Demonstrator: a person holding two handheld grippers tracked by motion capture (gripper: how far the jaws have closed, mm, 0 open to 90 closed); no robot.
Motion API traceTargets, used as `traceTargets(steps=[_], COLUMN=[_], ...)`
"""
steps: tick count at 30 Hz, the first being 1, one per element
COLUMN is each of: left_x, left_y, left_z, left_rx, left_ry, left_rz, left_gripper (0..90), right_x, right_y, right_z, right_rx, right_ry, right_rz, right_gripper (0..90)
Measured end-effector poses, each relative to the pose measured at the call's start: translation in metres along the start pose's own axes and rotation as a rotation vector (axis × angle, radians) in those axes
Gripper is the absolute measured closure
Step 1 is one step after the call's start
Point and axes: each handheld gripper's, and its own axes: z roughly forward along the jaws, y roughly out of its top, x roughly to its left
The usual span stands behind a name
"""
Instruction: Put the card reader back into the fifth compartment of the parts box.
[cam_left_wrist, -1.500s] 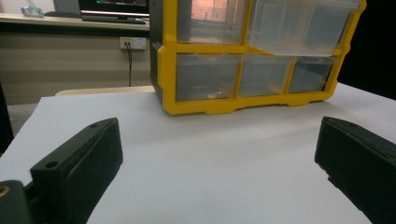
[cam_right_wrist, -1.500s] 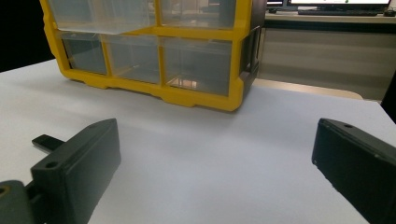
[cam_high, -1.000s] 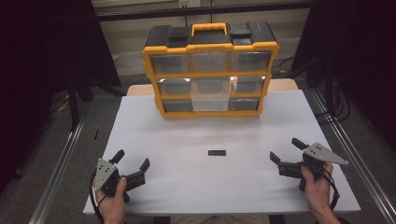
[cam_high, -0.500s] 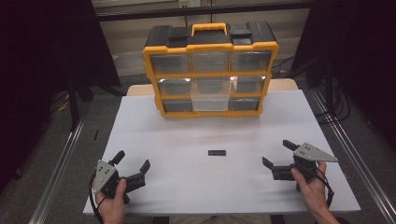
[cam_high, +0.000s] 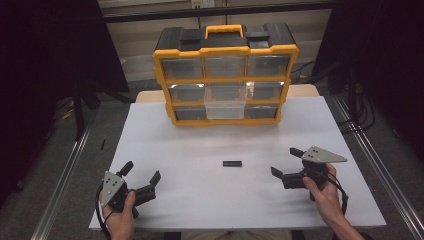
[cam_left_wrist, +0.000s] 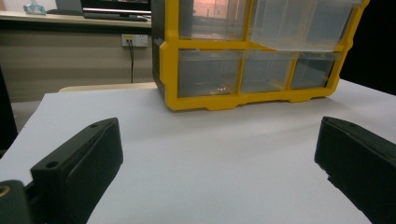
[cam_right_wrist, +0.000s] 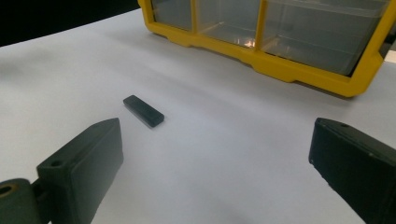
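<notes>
Left gripper (cam_high: 142, 176): being held low at the near left corner of the table (cam_high: 200, 205), fingers spread wide and empty, aimed toward the organiser; no risk is being judged here unless it is swung inward.

Black bar (cam_high: 232, 163): lying flat on the table, centre front, well apart from both grippers. It is being judged thin and low, so fingers closing from above are likely to scrape the table or skid the bar away instead of pinching it.

Yellow drawer organiser (cam_high: 226, 75): standing at the far edge, its centre drawer (cam_high: 226, 103) being left pulled out.

Right gripper (cam_high: 288, 161): being pointed at the bar, fingers wide and empty; an off-centre approach is being judged likely to spin the bar.
</notes>
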Motion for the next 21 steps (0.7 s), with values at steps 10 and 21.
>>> traceTargets(steps=[10,21], left_x=[0.000,0.000], left_y=[0.000,-0.001], left_z=[0.000,0.000], left_rx=[0.003,0.008], left_ry=[-0.004,-0.007], left_rz=[-0.002,-0.007], left_gripper=[1.2,1.2], right_x=[0.006,0.013], right_y=[0.014,0.025], right_z=[0.016,0.034], right_rx=[0.046,0.115], right_ry=[0.063,0.129], right_rz=[-0.010,-0.022], right_gripper=[1.9,2.5])
